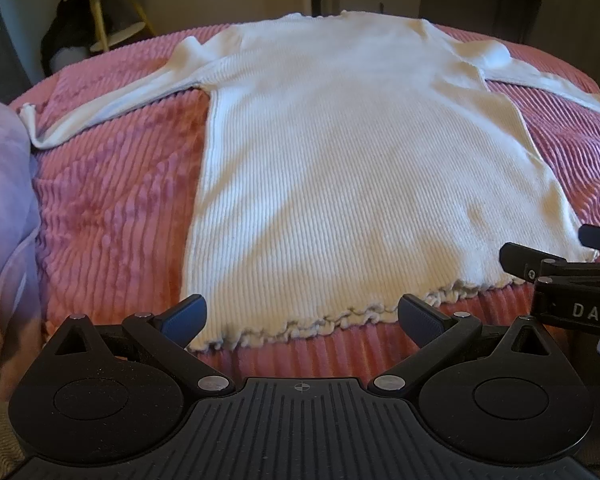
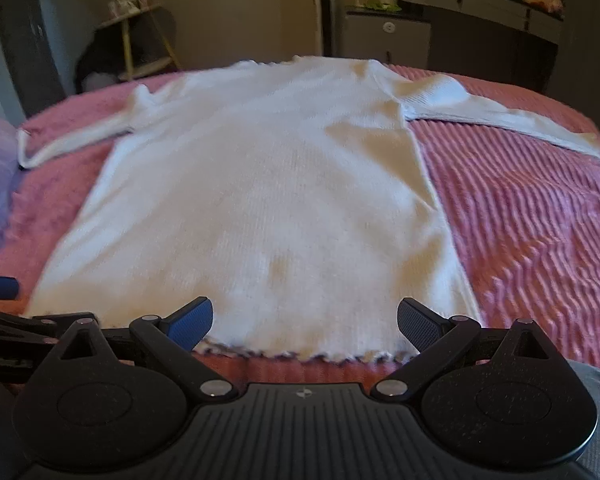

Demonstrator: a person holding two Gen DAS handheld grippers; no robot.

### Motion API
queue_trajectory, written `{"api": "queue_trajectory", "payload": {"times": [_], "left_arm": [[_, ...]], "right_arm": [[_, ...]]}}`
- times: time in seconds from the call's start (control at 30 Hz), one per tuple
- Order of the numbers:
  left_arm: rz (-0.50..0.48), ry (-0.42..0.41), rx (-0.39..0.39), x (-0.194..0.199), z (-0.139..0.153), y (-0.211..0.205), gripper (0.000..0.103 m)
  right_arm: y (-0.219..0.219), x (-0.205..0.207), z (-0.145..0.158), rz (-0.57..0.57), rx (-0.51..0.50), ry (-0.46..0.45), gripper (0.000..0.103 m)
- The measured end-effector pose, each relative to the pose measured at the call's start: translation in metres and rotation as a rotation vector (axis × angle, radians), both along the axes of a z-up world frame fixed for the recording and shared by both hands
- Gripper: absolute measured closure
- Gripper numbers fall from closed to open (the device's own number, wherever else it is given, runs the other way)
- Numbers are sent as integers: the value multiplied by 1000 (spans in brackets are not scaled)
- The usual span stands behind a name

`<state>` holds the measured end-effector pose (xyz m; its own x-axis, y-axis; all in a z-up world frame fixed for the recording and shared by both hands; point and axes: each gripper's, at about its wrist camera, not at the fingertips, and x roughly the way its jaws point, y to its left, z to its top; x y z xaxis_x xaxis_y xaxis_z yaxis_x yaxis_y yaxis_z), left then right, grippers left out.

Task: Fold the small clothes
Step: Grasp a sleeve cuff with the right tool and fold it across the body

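A white ribbed long-sleeved top (image 1: pixel 340 168) lies flat on a pink ribbed bedspread (image 1: pixel 112 208), frilled hem toward me, neck far away, both sleeves spread out to the sides. My left gripper (image 1: pixel 300 320) is open and empty just above the hem's left half. My right gripper (image 2: pixel 304 324) is open and empty over the hem's right half of the top (image 2: pixel 260 208). The right gripper also shows at the right edge of the left wrist view (image 1: pixel 572 272). The left gripper shows at the left edge of the right wrist view (image 2: pixel 4 320).
A lilac cushion or blanket (image 1: pixel 4 184) lies at the bed's left side. Beyond the bed stand a small round shelf stand (image 1: pixel 112 12) on the left and dark cabinets with a dresser (image 2: pixel 460 28) on the right. The bedspread (image 2: pixel 532 224) extends bare to the right.
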<state>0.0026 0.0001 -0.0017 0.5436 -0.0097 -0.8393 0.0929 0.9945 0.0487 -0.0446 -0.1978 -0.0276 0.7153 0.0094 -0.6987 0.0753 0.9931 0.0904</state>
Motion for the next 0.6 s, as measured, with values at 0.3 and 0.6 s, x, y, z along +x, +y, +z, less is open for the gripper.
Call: {"api": "queue_trajectory", "payload": {"times": [0.3, 0.6], "left_arm": [[57, -89, -6, 49, 37, -1, 0], [83, -215, -29, 159, 41, -36, 0]], "right_arm": [[-66, 27, 5, -19, 443, -139, 4], [-135, 90, -12, -176, 661, -134, 33]]}}
